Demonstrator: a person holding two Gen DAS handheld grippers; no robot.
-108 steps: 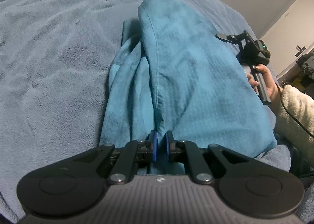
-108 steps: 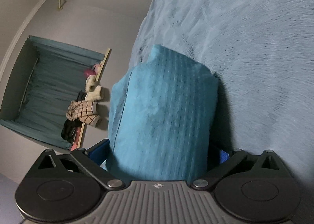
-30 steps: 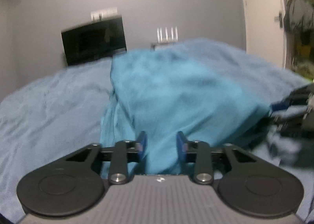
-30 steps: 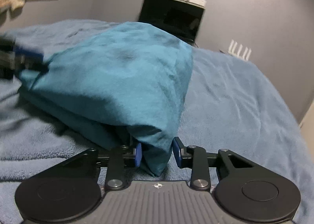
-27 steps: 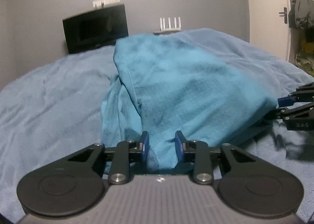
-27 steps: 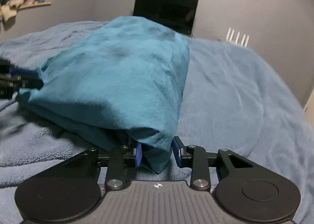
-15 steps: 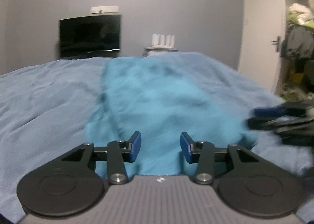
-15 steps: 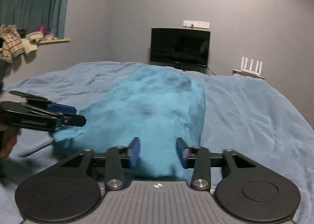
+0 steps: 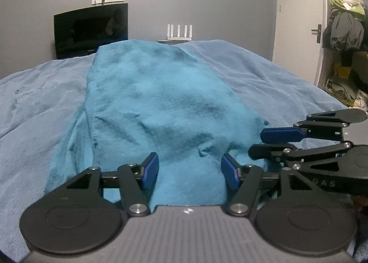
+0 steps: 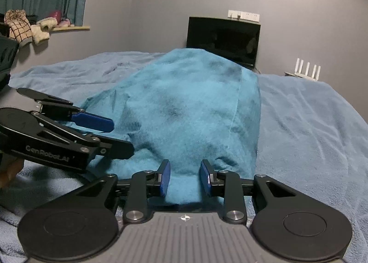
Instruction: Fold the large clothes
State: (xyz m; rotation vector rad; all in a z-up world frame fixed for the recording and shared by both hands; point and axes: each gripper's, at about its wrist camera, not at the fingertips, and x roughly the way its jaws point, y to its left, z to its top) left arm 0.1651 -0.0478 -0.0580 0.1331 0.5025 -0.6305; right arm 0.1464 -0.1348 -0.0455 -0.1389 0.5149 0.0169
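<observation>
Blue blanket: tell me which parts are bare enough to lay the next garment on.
The blue blanket is bare left of the teal garment, up to the black screen. It is also bare right of it, toward the white router. The near edge is crowded: the left gripper, jaws opening, and the right gripper both straddle the garment's hem.

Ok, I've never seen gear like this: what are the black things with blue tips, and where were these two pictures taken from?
A person holds a two-finger gripper in each hand; a camera on each looks along its fingers. One picture is from the left gripper, the other from the right gripper. A teal garment lies on a blue blanket. The left jaws are opening, cloth between them, unpressed. Cloth sits between the right jaws too; whether they pinch it is unclear.
</observation>
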